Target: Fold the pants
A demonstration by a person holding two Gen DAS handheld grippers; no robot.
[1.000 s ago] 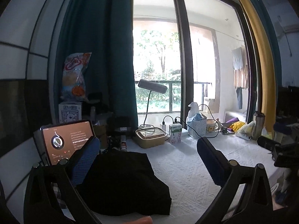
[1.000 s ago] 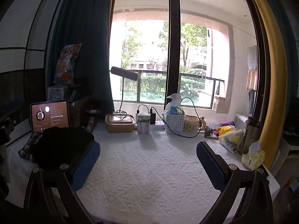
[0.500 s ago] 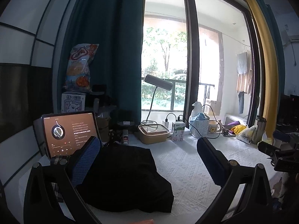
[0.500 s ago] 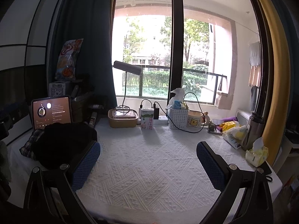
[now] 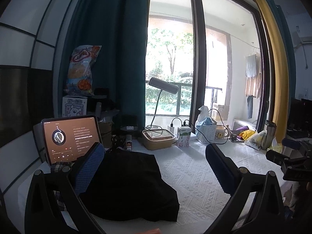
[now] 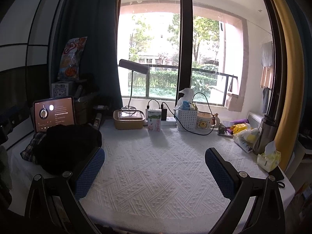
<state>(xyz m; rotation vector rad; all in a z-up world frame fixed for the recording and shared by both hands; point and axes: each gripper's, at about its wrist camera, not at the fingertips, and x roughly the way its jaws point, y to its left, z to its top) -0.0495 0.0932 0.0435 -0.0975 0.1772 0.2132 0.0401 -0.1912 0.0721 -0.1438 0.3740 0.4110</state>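
Observation:
The black pants (image 5: 128,183) lie as a folded bundle on the white textured table cover, at the left side; they also show in the right wrist view (image 6: 68,146), resting partly on a plaid cloth (image 6: 31,146). My left gripper (image 5: 154,165) is open and empty, held above the bundle's right half. My right gripper (image 6: 155,167) is open and empty, above bare table cover (image 6: 156,171) to the right of the pants. The right gripper's body shows at the far right of the left wrist view (image 5: 292,163).
A lit tablet (image 5: 71,138) stands behind the pants. Along the window stand a desk lamp (image 6: 134,68), a lidded food box (image 6: 129,120), a milk carton (image 6: 154,120), a white basket (image 6: 187,119), a mug (image 6: 203,122), a steel flask (image 6: 265,134) and a tissue pack (image 6: 269,158).
Both grippers have drawn back and up from the table, so more of it shows. The pants bundle has stayed in place. Both grippers stay open.

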